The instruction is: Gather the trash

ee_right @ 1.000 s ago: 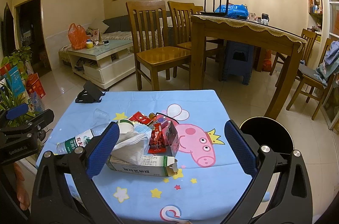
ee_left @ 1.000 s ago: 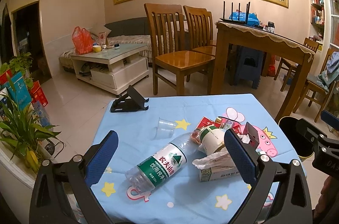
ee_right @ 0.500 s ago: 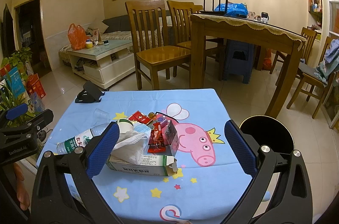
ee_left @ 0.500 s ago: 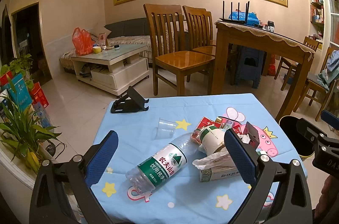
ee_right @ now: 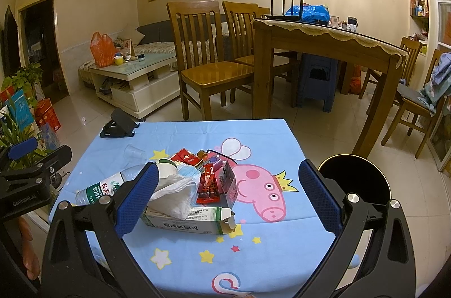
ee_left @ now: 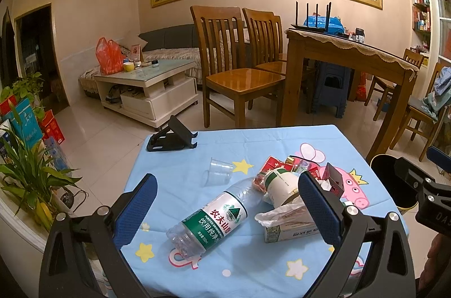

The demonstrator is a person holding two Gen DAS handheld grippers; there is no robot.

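So both my tongs hung wide apart over the worktop (ee_right: 197, 267), holding nothing. My left tongs (ee_left: 225, 209) pointed at the water bottle (ee_left: 210, 217) lying on its side. I thought I should squeeze its fat middle gently, since it could roll, then carry it to the black bin (ee_right: 355, 179) just beside the worktop. My right tongs (ee_right: 225, 196) waited by the tissue box (ee_right: 188, 217).

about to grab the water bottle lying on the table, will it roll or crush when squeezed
The water bottle lies on its side on the blue tablecloth, so a nudge would probably roll it. It looks clear, thin-walled and empty, so likely light and apt to dent under the fingers. Its glossy label may be slippery.
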